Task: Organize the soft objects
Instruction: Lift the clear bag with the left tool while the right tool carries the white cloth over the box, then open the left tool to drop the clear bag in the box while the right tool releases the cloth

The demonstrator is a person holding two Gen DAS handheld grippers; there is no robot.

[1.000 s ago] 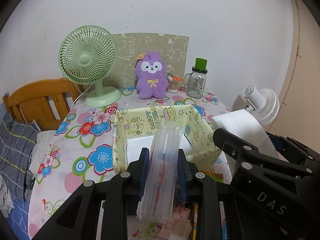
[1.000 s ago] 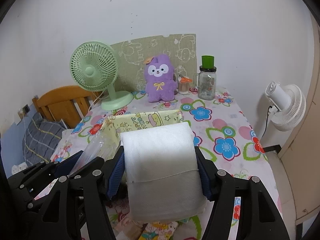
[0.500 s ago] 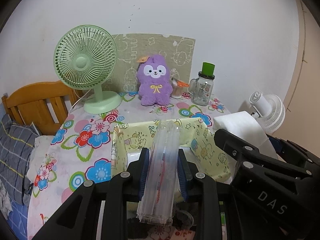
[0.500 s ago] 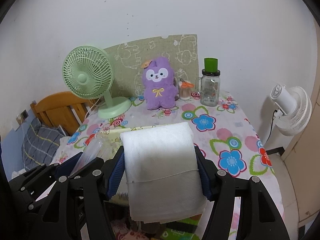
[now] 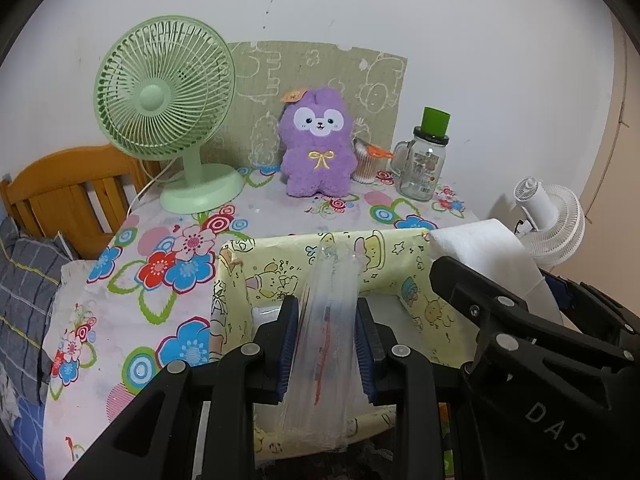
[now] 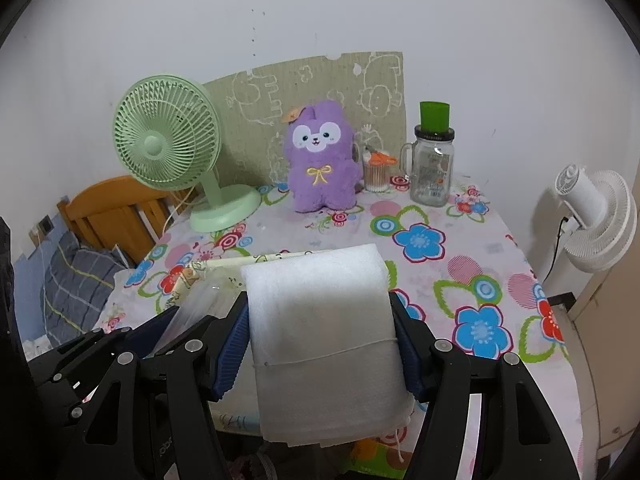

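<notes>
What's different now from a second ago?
Both grippers drew back and rose a little, so the yellow box sits lower in view. The left gripper still clamps the clear plastic pack, the right gripper the white foam roll.

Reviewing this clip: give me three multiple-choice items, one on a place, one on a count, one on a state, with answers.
1. Where is the purple plush toy?
A. in the yellow box
B. between the green fan and glass jar
C. on the bed

2. How many fans show in the right wrist view?
A. one
B. two
C. three

3. What is the right gripper doing?
A. hanging open
B. clamping white foam
C. gripping the jar

B: green fan on its left, glass jar on its right.
B: green fan plus white fan.
B: the white foam roll sits pinched between its fingers.
</notes>
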